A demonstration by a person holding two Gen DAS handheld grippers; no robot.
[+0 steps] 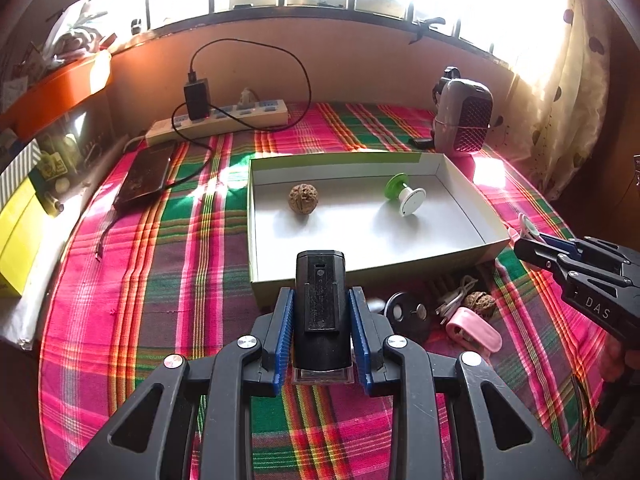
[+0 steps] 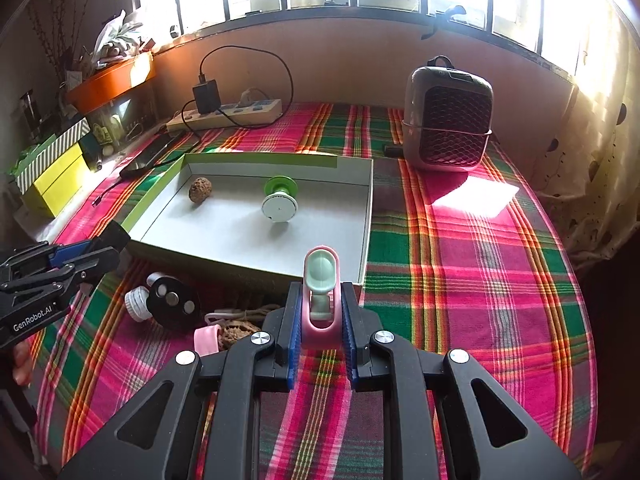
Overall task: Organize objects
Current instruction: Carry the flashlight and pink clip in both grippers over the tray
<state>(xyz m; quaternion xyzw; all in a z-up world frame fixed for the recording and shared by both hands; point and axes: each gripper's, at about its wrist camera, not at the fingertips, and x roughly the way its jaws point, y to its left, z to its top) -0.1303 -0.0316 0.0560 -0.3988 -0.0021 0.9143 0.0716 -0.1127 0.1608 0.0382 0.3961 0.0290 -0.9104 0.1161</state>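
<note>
Both tongs [image 1: 320, 312] [image 2: 320, 312] level, gripping near the box [image 1: 256, 240].

Tray [image 1: 476, 216] floor mostly bare; walnut [image 1: 303, 197] at 10 o'clock, green-white spool [image 1: 406, 196] at 2 o'clock, open gap between. Black disc [image 1: 408, 314], pink clip [image 1: 474, 330], cord crowd the near wall. Cloth [image 2: 472, 280] at 3 o'clock open.

Woven plaid tablecloth [image 1: 180, 264]; matt cardboard box [image 1: 460, 176]
</note>
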